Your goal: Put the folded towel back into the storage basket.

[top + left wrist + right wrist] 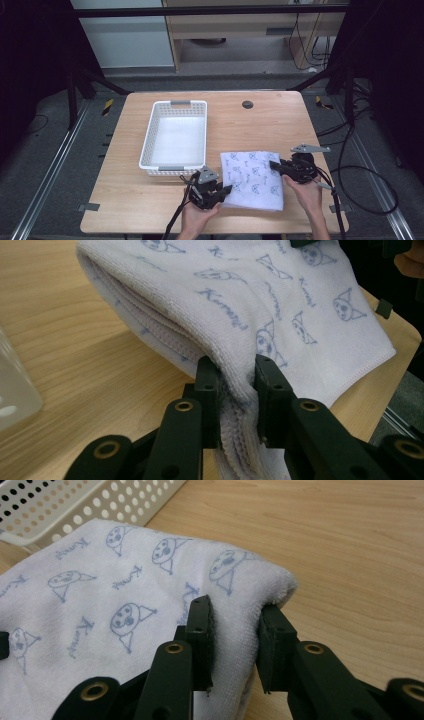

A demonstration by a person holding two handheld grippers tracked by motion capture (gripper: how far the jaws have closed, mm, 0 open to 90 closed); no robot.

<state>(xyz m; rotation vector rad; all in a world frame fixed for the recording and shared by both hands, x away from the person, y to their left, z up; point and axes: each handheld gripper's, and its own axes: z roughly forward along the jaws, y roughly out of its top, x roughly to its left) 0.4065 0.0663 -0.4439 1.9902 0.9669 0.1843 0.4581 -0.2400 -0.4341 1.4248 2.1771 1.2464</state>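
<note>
A folded white towel (252, 177) with a pale blue print lies on the wooden table (150, 200), just right of the basket. My left gripper (227, 190) is shut on the towel's near left corner, and the bunched layers (235, 390) are pinched between its jaws. My right gripper (272, 164) is shut on the towel's far right edge, where the thick fold (235, 630) sits squeezed between its jaws. Both held edges are lifted slightly off the table.
A white perforated plastic basket (148, 145) stands empty on the table left of the towel; its corner (75, 510) shows in the right gripper view. A round cable hole (247, 104) sits near the table's far edge. Cables trail off the right side.
</note>
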